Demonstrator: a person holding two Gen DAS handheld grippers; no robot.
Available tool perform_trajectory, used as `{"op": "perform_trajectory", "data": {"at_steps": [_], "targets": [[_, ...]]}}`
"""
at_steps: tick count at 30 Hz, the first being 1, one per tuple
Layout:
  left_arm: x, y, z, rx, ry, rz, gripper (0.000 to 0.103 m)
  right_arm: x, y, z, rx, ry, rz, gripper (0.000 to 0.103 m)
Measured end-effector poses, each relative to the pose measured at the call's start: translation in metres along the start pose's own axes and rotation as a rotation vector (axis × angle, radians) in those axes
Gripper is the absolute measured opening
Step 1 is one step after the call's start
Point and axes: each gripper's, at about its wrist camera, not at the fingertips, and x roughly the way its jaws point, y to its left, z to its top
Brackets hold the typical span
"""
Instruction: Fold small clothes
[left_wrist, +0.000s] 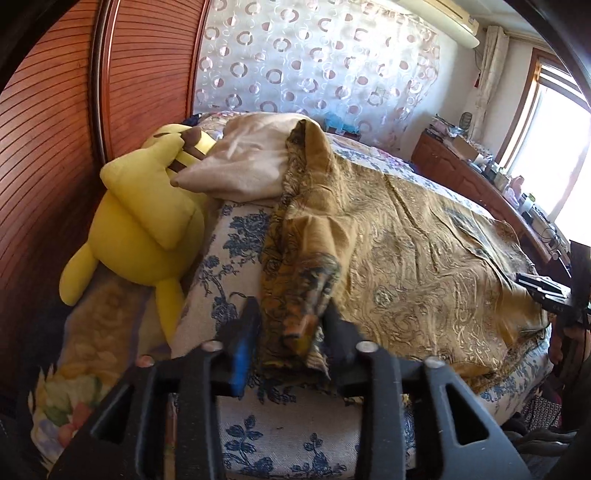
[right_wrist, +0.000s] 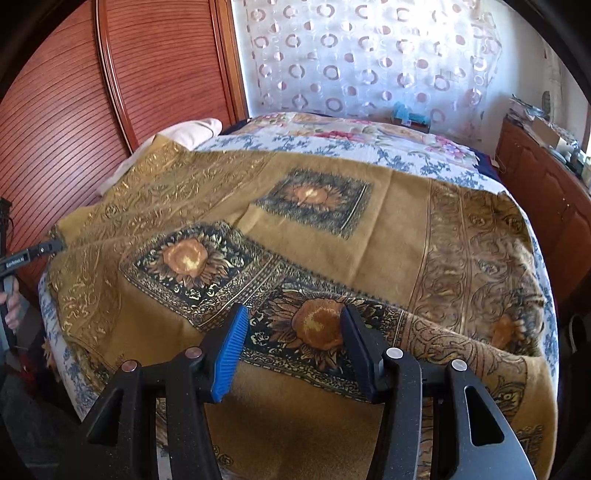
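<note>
Plush toy (left_wrist: 144, 221), yellow, lies furthest left on the bed, against the slatted wooden headboard (left_wrist: 55, 147), with a cream pillow (left_wrist: 240, 158) propped beside it. Next to the pillow begins the mustard-gold scarf (left_wrist: 424, 258), a large patterned cloth spread over the blue-flowered bedspread (left_wrist: 236, 243); in the left wrist view its long axis runs from the headboard side out toward the window side of the bed, and the end nearest the headboard is gathered into a bunched ridge that rises up over the pillow's edge. A twisted corner of that bunched end hangs between the fingers of the left gripper (left_wrist: 291, 328), whose jaws stand partly apart; the fabric fills much of the gap, but whether the pads press on it cannot be told. In the right wrist view the scarf (right_wrist: 388, 229) lies mostly flat, sunflower squares set across its middle, an ornate border band toward the end far from the headboard, and its near edge draped over the side of the bed. The right gripper (right_wrist: 295, 347) hovers over that near edge with its jaws moderately wide, one sunflower motif showing between them and nothing held. Further from the headboard stands a wooden dresser (right_wrist: 546, 192) along the wall.
</note>
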Motion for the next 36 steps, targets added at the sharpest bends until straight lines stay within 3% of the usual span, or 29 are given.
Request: {"op": "perform_trajectory", "data": {"at_steps": [5, 9, 11, 17, 23, 29, 32, 36], "targets": [[0.003, 0.0, 0.002, 0.016, 0.008, 0.004, 0.046, 0.008, 0.004, -0.003, -0.008, 0.016, -0.015, 0.055], [0.006, 0.0, 0.003, 0.021, 0.012, -0.002, 0.065, 0.01, 0.008, -0.007, -0.019, 0.014, -0.029, 0.056], [0.007, -0.001, 0.003, 0.025, 0.014, -0.001, 0.069, 0.01, 0.01, -0.007, -0.022, 0.013, -0.033, 0.056], [0.011, -0.002, 0.011, 0.03, 0.006, 0.01, 0.069, 0.008, 0.009, -0.009, -0.01, 0.003, -0.021, 0.057], [0.028, 0.002, 0.032, -0.02, 0.017, -0.025, 0.069, 0.006, 0.002, -0.011, -0.008, 0.0, -0.015, 0.058], [0.048, 0.002, 0.037, -0.026, 0.061, -0.03, 0.063, 0.006, 0.0, -0.012, -0.001, -0.004, -0.005, 0.059], [0.052, -0.001, 0.035, -0.003, 0.068, -0.022, 0.05, 0.005, 0.0, -0.013, 0.002, -0.006, -0.002, 0.059], [0.052, -0.007, 0.034, 0.021, 0.068, -0.05, 0.014, 0.004, -0.004, -0.014, 0.016, -0.011, 0.012, 0.059]]}}
